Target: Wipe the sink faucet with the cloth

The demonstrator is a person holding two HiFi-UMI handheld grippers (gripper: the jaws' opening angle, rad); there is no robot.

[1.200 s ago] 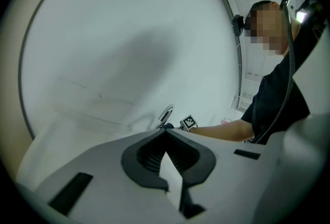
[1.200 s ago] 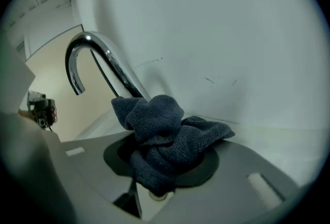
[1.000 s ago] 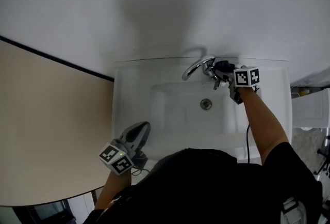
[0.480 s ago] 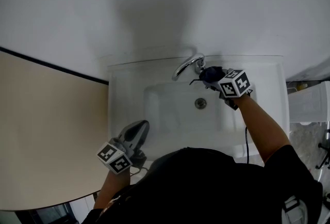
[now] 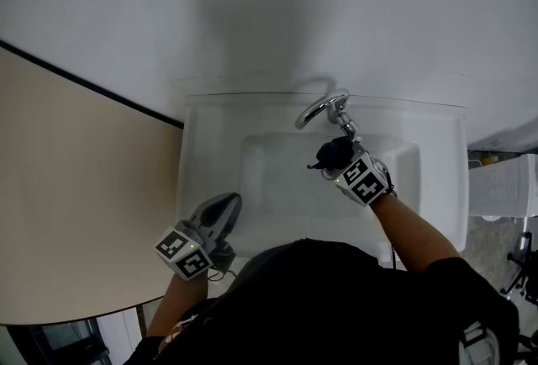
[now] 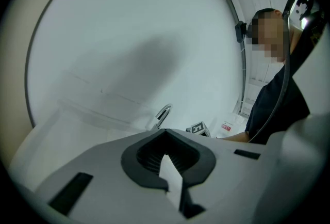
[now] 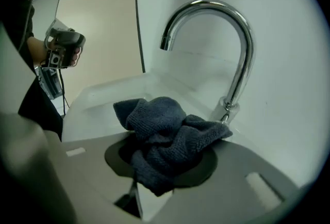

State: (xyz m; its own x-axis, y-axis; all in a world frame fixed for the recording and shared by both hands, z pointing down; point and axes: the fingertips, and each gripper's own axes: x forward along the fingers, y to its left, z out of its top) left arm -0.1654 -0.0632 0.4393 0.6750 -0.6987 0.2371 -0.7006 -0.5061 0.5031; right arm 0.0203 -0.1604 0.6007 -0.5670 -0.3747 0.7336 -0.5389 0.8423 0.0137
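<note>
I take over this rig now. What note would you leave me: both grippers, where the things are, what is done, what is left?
Left gripper: fingers shut, empty, held at the near left corner of the sink.
Right gripper: shut on the cloth; its fingers have just been closing a little on it.
The cloth is bunched, over the basin just in front of the faucet, not touching it.
Done: cloth is in the grip. How much is wiped cannot be told.
Left: bring the cloth onto the faucet, wipe spout and base.

Beige panel (image 5: 76, 212) beside white wall (image 5: 252, 2)
</note>
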